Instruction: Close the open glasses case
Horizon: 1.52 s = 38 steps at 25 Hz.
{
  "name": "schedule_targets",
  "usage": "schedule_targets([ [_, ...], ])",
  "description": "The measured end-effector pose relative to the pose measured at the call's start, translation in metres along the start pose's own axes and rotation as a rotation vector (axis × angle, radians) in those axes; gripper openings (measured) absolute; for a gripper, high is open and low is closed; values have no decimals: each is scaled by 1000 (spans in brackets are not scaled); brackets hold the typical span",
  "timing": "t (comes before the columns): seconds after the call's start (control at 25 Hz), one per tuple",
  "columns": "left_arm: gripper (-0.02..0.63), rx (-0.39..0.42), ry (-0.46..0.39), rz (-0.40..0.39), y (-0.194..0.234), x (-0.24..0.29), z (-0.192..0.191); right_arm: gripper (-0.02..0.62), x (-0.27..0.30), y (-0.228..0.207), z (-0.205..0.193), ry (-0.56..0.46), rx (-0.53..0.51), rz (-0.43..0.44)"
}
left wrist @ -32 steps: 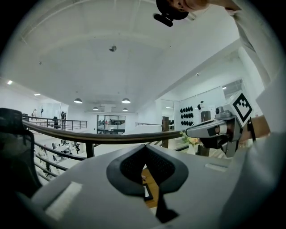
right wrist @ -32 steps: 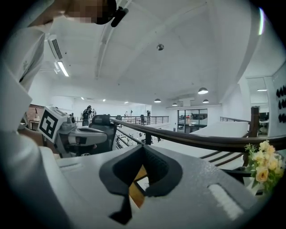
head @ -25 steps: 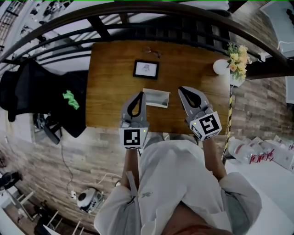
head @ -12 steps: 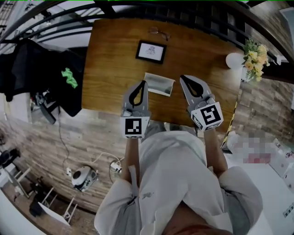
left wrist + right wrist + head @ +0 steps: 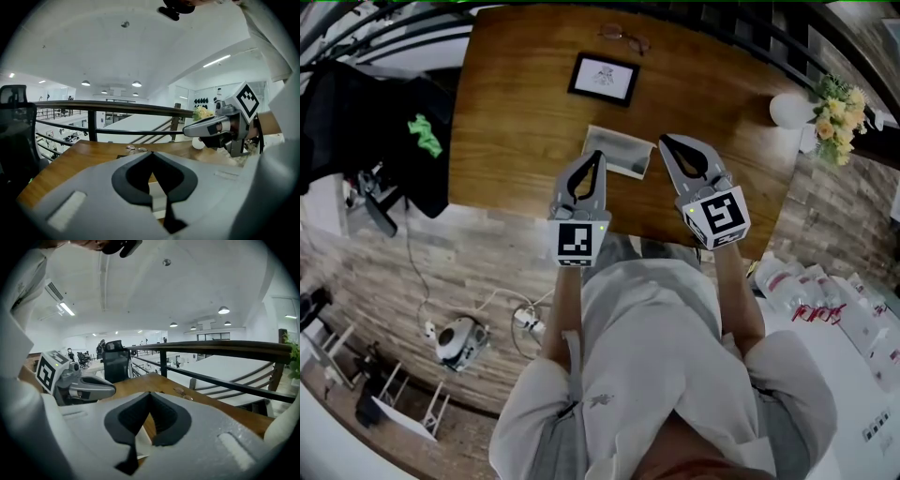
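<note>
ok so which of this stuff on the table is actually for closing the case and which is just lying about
For the job:
- case, lid open
- left tool, shut, empty
- right tool, shut, empty

Lying about:
- frame
- glasses
- vase with flowers

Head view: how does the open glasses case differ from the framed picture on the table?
The pale grey glasses case is light all over; the black-framed picture has a dark border round a white middle. The case lies nearer the person, the picture farther back. Both are rectangular, on the wooden table.
</note>
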<state>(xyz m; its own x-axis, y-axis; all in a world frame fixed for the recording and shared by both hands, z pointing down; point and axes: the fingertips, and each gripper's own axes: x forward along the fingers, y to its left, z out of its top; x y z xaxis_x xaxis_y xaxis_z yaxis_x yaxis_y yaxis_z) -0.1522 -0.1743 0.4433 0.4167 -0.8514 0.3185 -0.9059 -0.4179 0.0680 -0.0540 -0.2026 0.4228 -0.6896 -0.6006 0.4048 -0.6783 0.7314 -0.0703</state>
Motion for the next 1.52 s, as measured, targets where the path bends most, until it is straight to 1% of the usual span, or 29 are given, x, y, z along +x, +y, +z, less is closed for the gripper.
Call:
schedule_targets([
  [0.08, 20, -2, 3, -7, -3, 5, -7, 3, 5, 0, -9, 15, 1, 6],
  [0.24, 20, -17, 49, -20, -10, 15, -29, 3, 14, -1, -29, 50, -2, 22],
  [0.4, 20, -33, 75, -30, -16, 24, -46, 3, 22, -2, -49, 83, -3, 35],
  [0.64, 20, -49, 98, -36, -21, 30, -66, 3, 30, 0, -63, 98, -12, 53],
  [1.08, 20, -96, 142, -22, -22, 51, -91, 3, 48, -4, -91, 149, -50, 84],
  [1.2, 20, -102, 149, -26, -23, 57, -95, 3, 53, -5, -95, 161, -79, 97],
  [1.32, 20, -111, 159, -30, -23, 60, -101, 3, 58, -4, -100, 160, -60, 94],
  [1.44, 18, -111, 152, -35, -25, 64, -101, 3, 61, -5, -103, 174, -86, 100],
  [1.52, 20, -117, 153, -38, -28, 66, -101, 3, 62, -6, -105, 177, -83, 99],
])
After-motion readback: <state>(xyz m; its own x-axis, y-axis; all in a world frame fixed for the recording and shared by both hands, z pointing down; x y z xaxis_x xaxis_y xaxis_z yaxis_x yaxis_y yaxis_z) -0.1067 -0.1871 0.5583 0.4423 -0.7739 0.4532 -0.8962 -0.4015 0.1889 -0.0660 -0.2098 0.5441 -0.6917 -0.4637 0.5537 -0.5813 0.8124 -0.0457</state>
